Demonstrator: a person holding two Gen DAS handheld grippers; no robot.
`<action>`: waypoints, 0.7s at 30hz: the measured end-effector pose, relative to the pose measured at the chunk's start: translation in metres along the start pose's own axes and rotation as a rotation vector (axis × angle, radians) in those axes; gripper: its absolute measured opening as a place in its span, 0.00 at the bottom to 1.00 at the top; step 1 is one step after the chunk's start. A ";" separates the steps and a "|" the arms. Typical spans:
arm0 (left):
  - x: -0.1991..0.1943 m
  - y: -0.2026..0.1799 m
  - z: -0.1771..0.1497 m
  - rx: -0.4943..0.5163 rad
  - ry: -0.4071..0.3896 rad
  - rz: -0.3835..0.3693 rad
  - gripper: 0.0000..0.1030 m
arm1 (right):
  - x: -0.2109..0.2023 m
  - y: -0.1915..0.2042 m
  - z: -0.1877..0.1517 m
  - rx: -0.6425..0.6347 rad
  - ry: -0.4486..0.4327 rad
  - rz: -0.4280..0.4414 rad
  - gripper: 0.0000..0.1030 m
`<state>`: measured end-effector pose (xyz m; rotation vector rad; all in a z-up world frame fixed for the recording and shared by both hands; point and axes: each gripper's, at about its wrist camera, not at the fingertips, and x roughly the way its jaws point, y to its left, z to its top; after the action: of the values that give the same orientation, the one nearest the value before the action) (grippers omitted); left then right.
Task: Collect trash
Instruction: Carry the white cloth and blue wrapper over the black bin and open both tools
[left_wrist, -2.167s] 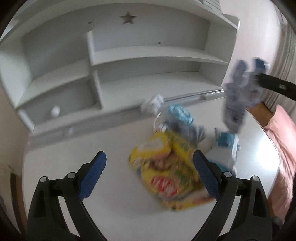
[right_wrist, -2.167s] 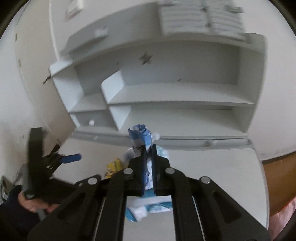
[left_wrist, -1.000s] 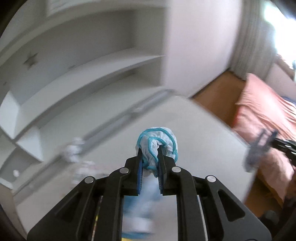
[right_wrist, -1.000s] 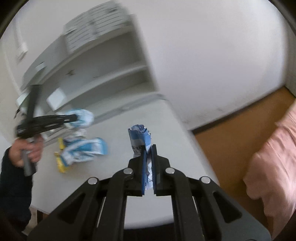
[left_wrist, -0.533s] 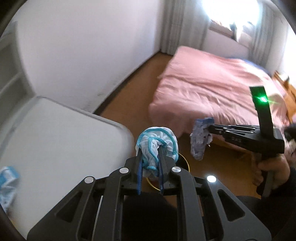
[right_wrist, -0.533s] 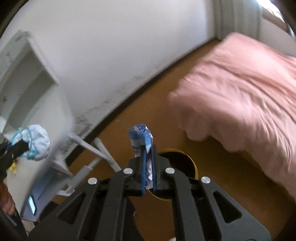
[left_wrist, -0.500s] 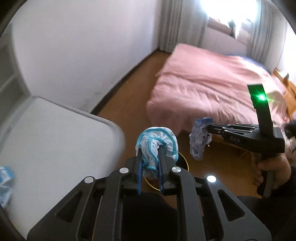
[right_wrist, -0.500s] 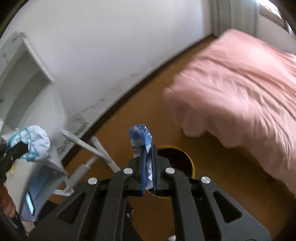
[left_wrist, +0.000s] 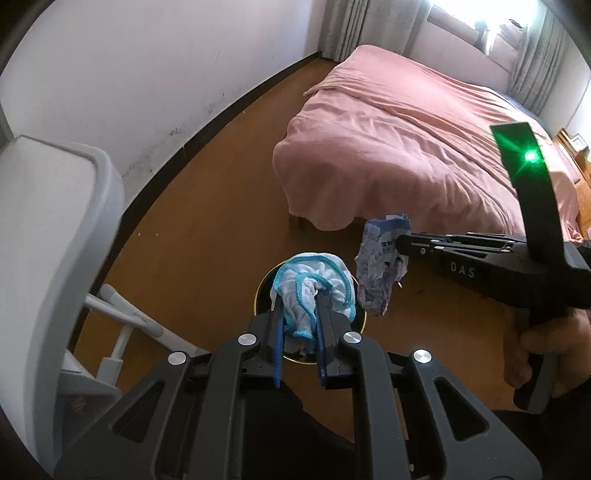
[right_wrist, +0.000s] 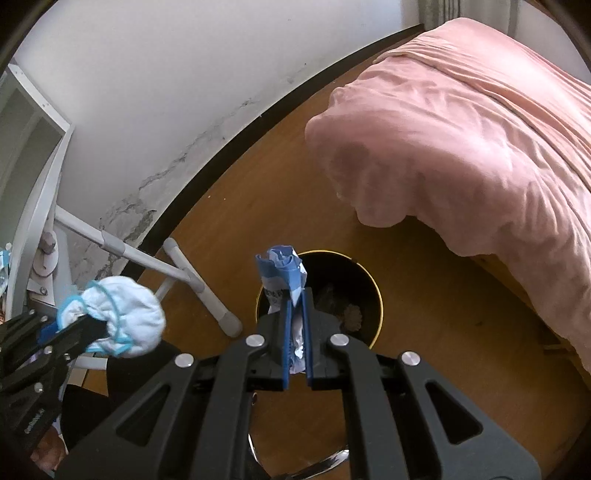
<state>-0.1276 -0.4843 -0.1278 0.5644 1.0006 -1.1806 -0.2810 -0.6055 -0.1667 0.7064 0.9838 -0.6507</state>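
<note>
White, teal-edged cloth (left_wrist: 314, 284); pink bedspread (left_wrist: 406, 147)

Left gripper (left_wrist: 299, 325) points steeply downward, jaws nearly closed and pinching a soft bundle. Right gripper (right_wrist: 295, 325) likewise points steeply downward, jaws closed tight on a crumpled piece. Right hand (left_wrist: 543, 354) wraps the handle beneath its gripper; the two grippers sit near each other.

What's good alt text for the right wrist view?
The right gripper, shut on a crumpled blue-and-white wrapper, points down at a black, gold-rimmed bin on a wooden floor. At left, the left gripper holds a white-and-blue cloth wad; a pink-covered bed fills the right.
</note>
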 end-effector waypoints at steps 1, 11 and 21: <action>0.003 0.001 0.000 -0.002 0.006 -0.002 0.12 | 0.001 0.001 0.001 -0.002 0.002 0.002 0.06; 0.019 0.004 0.001 -0.018 0.050 -0.027 0.12 | -0.017 -0.015 0.007 0.077 -0.091 0.032 0.73; 0.013 -0.006 0.016 -0.037 -0.031 -0.080 0.72 | -0.029 -0.036 0.009 0.170 -0.156 0.014 0.74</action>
<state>-0.1269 -0.5057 -0.1302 0.4791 1.0238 -1.2360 -0.3154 -0.6294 -0.1453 0.7987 0.7858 -0.7720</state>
